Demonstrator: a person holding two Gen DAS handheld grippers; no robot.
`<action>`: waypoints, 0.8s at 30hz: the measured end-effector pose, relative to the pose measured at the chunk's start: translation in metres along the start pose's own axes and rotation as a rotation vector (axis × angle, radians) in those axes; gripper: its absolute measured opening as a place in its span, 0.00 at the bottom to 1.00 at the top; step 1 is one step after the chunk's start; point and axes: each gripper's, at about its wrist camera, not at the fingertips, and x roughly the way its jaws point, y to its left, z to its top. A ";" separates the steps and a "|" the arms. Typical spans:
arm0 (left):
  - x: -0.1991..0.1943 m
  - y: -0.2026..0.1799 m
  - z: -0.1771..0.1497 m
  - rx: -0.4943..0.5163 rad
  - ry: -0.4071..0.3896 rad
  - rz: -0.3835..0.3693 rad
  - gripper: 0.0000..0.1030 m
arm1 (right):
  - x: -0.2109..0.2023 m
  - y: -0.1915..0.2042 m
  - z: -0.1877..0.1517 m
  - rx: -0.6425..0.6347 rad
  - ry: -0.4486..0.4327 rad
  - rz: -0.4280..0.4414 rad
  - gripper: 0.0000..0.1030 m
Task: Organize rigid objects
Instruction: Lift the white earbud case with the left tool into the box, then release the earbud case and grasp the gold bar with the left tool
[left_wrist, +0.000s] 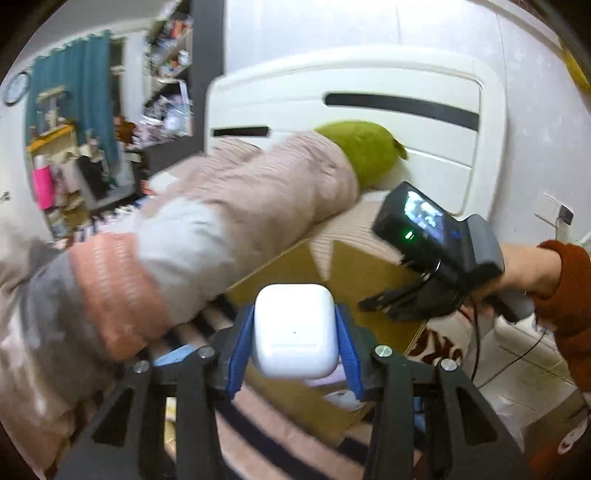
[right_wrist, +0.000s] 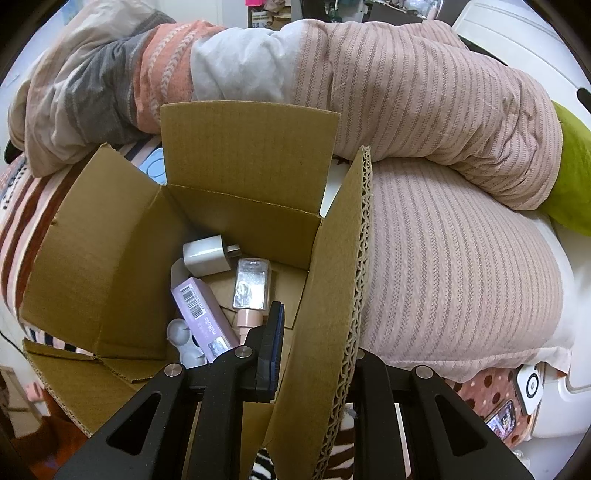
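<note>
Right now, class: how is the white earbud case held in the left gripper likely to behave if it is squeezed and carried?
The white earbud case looks like a rigid shell, so it probably won't deform between the left gripper fingers. Its glossy, rounded sides suggest it may slip. It seems small and probably light.

This is a bedroom in a home. A big bed fills the view, with a white headboard (left_wrist: 369, 103), a rolled pink striped blanket (right_wrist: 424, 92) and a green pillow (left_wrist: 364, 151). A teal curtain (left_wrist: 88, 92) hangs by the far wall, next to a round wall clock (left_wrist: 15, 88). Tall shelves (left_wrist: 170, 74) are packed with small things.
</note>
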 end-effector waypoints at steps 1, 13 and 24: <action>0.013 -0.004 0.005 0.002 0.029 -0.018 0.39 | 0.000 0.000 0.000 -0.001 -0.001 0.000 0.12; 0.096 -0.027 -0.012 -0.018 0.271 -0.076 0.39 | -0.001 0.001 -0.001 -0.011 -0.001 -0.004 0.12; 0.048 -0.007 -0.015 -0.066 0.181 -0.071 0.77 | 0.002 0.004 -0.001 -0.019 0.019 -0.019 0.12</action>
